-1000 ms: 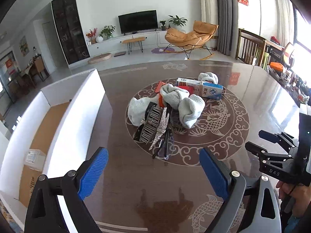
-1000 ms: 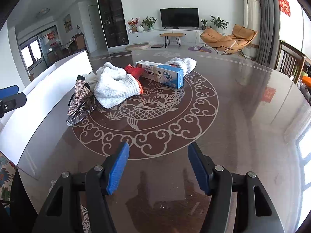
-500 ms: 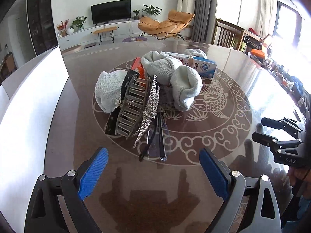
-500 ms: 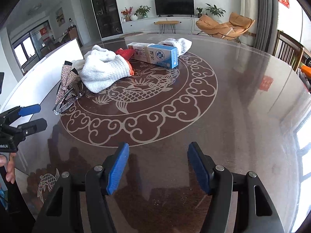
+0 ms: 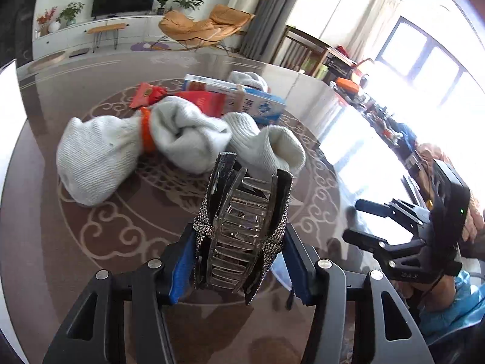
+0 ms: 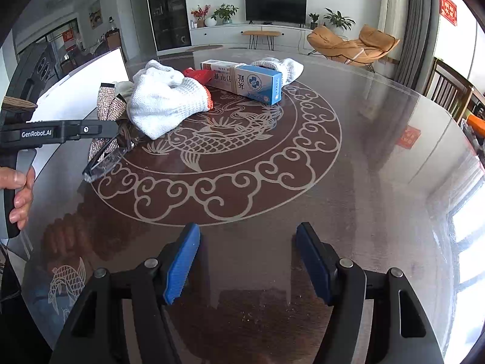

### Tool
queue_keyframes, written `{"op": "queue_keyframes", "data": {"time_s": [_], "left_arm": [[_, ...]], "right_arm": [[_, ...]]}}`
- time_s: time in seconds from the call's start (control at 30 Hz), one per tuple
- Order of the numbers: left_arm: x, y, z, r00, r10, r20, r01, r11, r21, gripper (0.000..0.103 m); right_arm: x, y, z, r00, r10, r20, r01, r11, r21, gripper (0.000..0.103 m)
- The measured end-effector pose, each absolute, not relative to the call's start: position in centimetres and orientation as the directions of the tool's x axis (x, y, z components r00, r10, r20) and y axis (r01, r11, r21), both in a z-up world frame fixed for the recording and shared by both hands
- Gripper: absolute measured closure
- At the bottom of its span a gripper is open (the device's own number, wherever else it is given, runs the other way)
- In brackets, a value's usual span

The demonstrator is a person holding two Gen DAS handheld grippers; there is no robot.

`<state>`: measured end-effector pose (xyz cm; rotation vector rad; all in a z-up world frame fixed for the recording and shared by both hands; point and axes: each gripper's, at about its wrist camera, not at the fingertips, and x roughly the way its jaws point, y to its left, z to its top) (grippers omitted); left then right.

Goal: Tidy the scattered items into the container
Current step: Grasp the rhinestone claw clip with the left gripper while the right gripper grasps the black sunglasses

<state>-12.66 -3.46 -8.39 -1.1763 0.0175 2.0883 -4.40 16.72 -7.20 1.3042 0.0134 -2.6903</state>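
Observation:
My left gripper (image 5: 239,261) is shut on a large rhinestone hair claw clip (image 5: 242,227), its blue pads pressing both sides. The clip also shows in the right wrist view (image 6: 107,112), with the left gripper's body in front of it. Clear safety glasses (image 6: 104,159) lie on the table beside it. White knit gloves with orange cuffs (image 5: 145,139) (image 6: 165,100), a red packet (image 5: 148,94) and a blue-and-white medicine box (image 5: 260,104) (image 6: 251,82) lie in a pile beyond. My right gripper (image 6: 247,261) is open and empty over bare table; it shows in the left wrist view (image 5: 379,221).
The white container wall (image 6: 91,82) stands at the table's left side, its edge just visible in the left wrist view (image 5: 7,97). The glossy round table (image 6: 363,166) has a dragon-fish pattern. Chairs (image 6: 448,91) stand at the far right.
My left gripper has moved forward onto the pile and closed on the hair claw clip. The right gripper has stayed open, shifting only slightly.

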Motion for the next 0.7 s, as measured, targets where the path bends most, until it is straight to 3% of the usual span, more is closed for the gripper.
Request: {"op": "queue_keyframes", "data": {"time_s": [0.13,0.23,0.33,0.5,0.6,0.63,0.7], "left_arm": [[-9.8,-2.9,-7.8,-0.363,0.554,-0.749,-0.576,-0.765,-0.287,0.048],[-9.2,-3.0,-7.7,-0.398,0.531,-0.748,-0.54,-0.795,-0.277,0.046],[-9.9,-1.8,-7.9,-0.409,0.477,-0.778,-0.571,-0.799,-0.189,0.037],[-11.3,-0.9,-7.9,-0.424,0.432,-0.796,-0.602,-0.791,-0.108,0.032],[-11.3,-0.9,-8.3,-0.417,0.433,-0.799,-0.604,-0.789,-0.112,0.037],[-11.2,-1.0,-8.3,-0.407,0.453,-0.793,-0.6,-0.787,-0.142,0.048],[-10.7,-1.4,-8.3,-0.419,0.443,-0.793,-0.578,-0.804,-0.144,0.048]], "right_arm": [[-3.7,18.7,-7.0,-0.622,-0.195,-0.759,0.114,-0.981,0.159,0.036],[-2.9,19.4,-6.9,-0.625,-0.19,-0.757,0.097,-0.981,0.165,0.036],[-2.5,19.7,-6.8,-0.627,-0.189,-0.756,0.091,-0.981,0.169,0.036],[-2.5,19.7,-6.9,-0.622,-0.189,-0.76,0.114,-0.982,0.151,0.036],[-1.9,19.6,-6.8,-0.608,-0.226,-0.761,0.186,-0.972,0.141,0.036],[-1.5,19.6,-6.6,-0.604,-0.255,-0.755,0.224,-0.964,0.146,0.036],[-0.8,19.4,-5.9,-0.594,-0.313,-0.741,0.299,-0.941,0.157,0.036]]}}
